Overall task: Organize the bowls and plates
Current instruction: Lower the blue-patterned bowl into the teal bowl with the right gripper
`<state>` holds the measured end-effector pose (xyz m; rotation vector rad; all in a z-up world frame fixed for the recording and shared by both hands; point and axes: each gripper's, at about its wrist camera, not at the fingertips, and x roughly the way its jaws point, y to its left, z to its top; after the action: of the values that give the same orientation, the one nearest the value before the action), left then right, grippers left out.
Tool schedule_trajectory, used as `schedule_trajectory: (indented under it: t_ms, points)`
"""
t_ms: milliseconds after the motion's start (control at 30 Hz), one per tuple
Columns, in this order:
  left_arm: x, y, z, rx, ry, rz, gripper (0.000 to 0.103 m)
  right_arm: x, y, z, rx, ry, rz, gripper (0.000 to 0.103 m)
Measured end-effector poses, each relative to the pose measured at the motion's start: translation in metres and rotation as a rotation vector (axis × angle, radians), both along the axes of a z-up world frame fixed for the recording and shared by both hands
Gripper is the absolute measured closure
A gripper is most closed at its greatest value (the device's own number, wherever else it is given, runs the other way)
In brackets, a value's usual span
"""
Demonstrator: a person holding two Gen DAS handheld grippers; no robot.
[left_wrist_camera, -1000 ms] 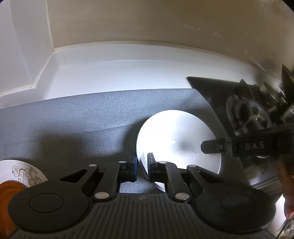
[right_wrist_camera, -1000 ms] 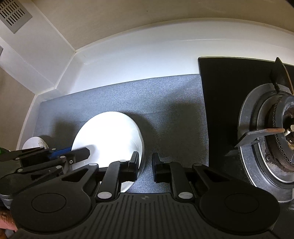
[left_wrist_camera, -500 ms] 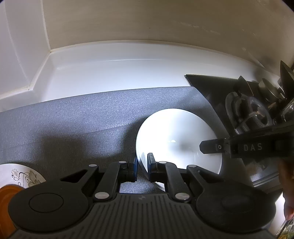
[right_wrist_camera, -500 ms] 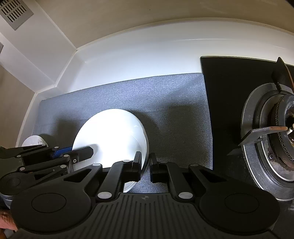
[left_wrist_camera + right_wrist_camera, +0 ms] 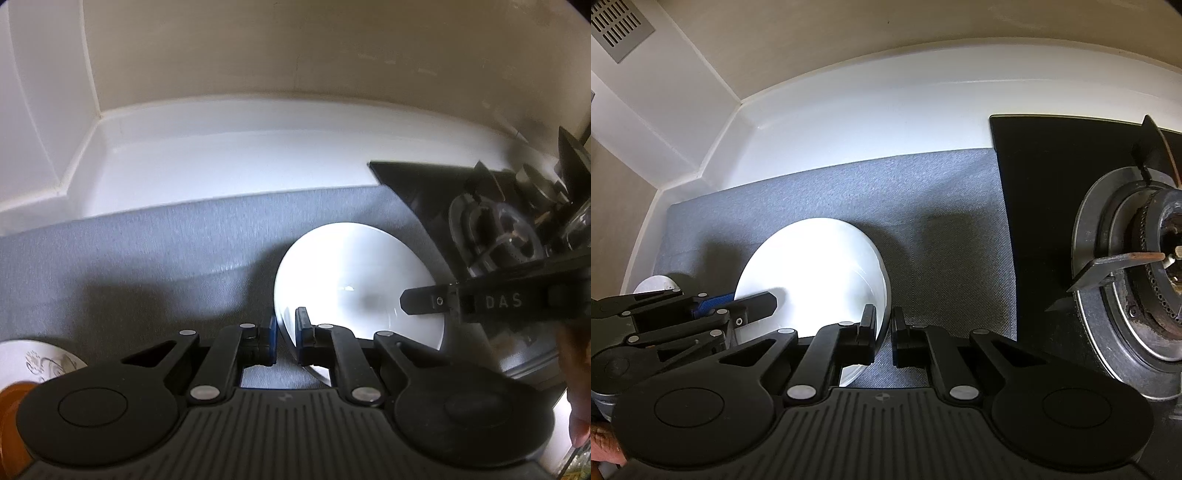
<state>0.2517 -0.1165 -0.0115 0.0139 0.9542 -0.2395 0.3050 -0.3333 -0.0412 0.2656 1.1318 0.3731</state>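
Observation:
A plain white bowl (image 5: 358, 288) (image 5: 812, 273) rests on the grey mat (image 5: 147, 258) (image 5: 942, 221). My left gripper (image 5: 286, 332) is shut on the bowl's left rim, the thin edge pinched between its blue-padded fingers. My right gripper (image 5: 884, 328) is shut on the opposite, right rim. Each gripper also shows in the other's view: the right gripper's finger (image 5: 421, 301) lies over the bowl's right side, and the left gripper's finger (image 5: 753, 306) over its left side. The bowl's near edge is hidden behind the gripper bodies.
A white plate with a dark floral pattern (image 5: 33, 362) and something orange (image 5: 11, 406) lie at the mat's left end. A black gas hob with a burner (image 5: 1137, 277) (image 5: 495, 236) borders the mat on the right. White counter and wall run behind. A hand (image 5: 576, 369) holds the right gripper.
The right gripper's jaws have closed from a small gap onto the bowl's right rim. The left gripper has kept its grip, and neither hand has shifted.

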Motion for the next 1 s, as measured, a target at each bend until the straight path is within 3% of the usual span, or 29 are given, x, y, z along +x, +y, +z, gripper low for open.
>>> schedule_trajectory:
  t_ms: [300, 500, 700, 1000]
  points:
    - [-0.015, 0.006, 0.054, -0.035, -0.117, -0.007, 0.093, -0.008, -0.009, 0.056, 0.033, -0.099, -0.037, 0.095]
    - [-0.048, 0.005, 0.084, -0.025, -0.155, -0.039, 0.093, -0.039, -0.013, 0.088, 0.039, -0.139, -0.044, 0.095]
    - [-0.086, 0.007, 0.086, -0.036, -0.134, -0.073, 0.093, -0.081, -0.011, 0.094, 0.029, -0.113, -0.068, 0.095]
    - [-0.118, 0.009, 0.057, -0.038, -0.080, -0.105, 0.093, -0.127, -0.004, 0.074, -0.005, -0.043, -0.087, 0.095]
